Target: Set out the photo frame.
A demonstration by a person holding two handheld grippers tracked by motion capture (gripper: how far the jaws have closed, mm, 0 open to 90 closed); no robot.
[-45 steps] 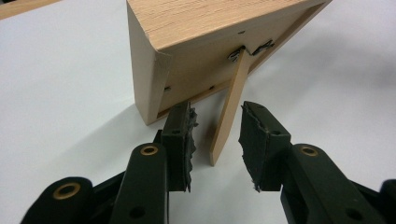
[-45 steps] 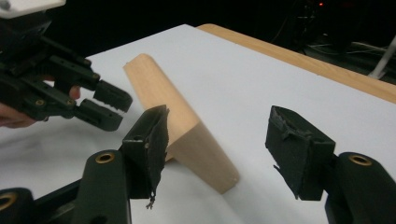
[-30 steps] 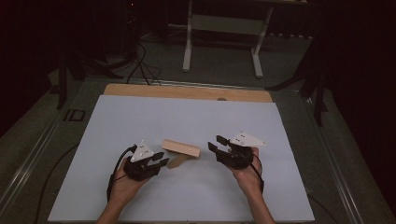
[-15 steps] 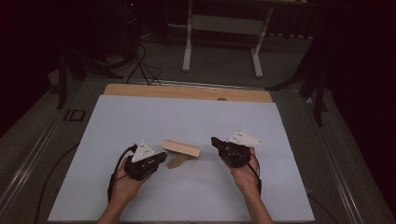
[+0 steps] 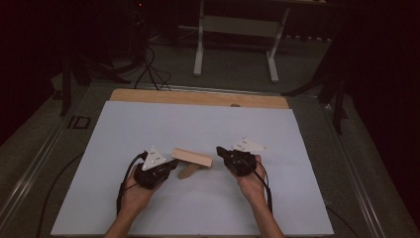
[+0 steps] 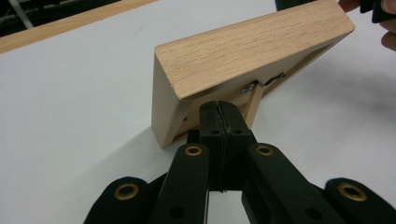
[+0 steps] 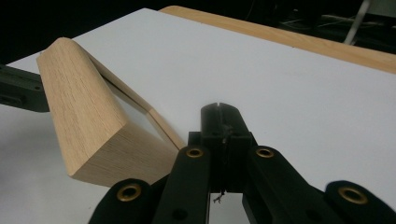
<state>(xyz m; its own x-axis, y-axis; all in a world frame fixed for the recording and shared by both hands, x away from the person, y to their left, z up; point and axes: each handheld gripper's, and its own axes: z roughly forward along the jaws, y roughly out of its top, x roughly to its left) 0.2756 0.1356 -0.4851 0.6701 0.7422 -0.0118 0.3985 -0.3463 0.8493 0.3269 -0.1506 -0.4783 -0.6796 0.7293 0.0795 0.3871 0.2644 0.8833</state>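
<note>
A light wooden picture frame (image 5: 192, 157) stands tilted on its back strut, mid-table.

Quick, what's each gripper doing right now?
Left gripper: shut, empty, at the wooden frame.
Right gripper: shut, empty, beside the frame.

white board (image 5: 198, 124) on wooden tabletop (image 5: 198, 98); white-legged stand (image 5: 235, 34), cables (image 5: 148, 64) on floor behind.

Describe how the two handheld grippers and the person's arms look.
Both the left gripper and the right gripper are black, each with a pale grey three-cornered plate on top and a black cable looping back along the forearm. Close up, each has two black jaws on flat black link arms joined by brass-coloured rivets, with a thin seam between the pads. The forearms are bare, with no sleeves or gloves in view.
</note>
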